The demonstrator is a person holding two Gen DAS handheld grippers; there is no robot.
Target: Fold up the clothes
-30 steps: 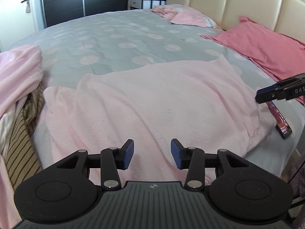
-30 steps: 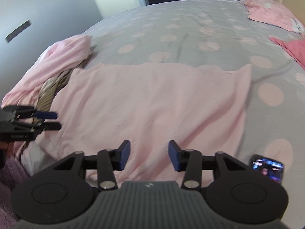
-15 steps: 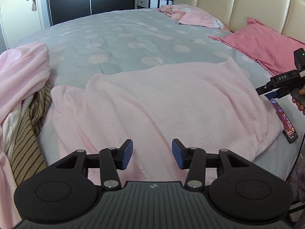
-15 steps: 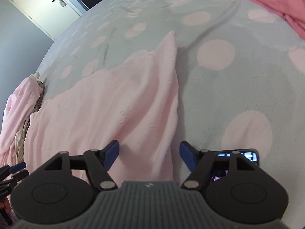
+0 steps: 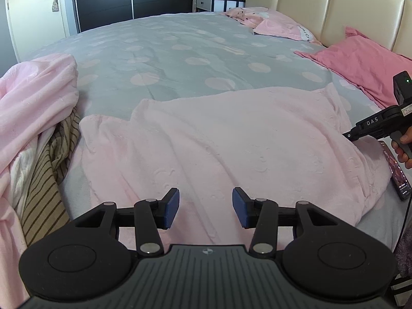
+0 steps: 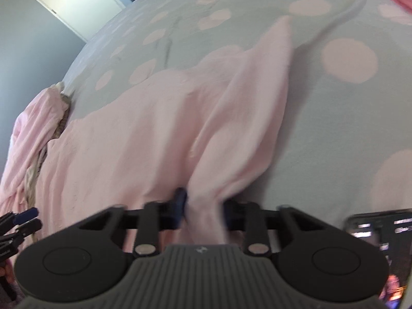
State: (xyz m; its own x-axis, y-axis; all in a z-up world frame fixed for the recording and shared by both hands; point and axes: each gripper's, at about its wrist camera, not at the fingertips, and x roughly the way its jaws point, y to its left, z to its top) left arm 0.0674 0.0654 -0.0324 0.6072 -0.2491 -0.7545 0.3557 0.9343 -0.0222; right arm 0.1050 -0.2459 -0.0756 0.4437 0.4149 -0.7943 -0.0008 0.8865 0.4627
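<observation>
Our right gripper (image 6: 203, 206) jaws clamp the pink garment (image 5: 231, 139) edge to lift & fold; left gripper (image 5: 205, 211) jaws apart, garment just ahead.

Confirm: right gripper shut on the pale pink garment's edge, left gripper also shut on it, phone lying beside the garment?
Not quite. The left gripper is open above the pale pink garment, gripping nothing, per the left wrist view. The right gripper is shut on it; the phone does lie beside it.
</observation>
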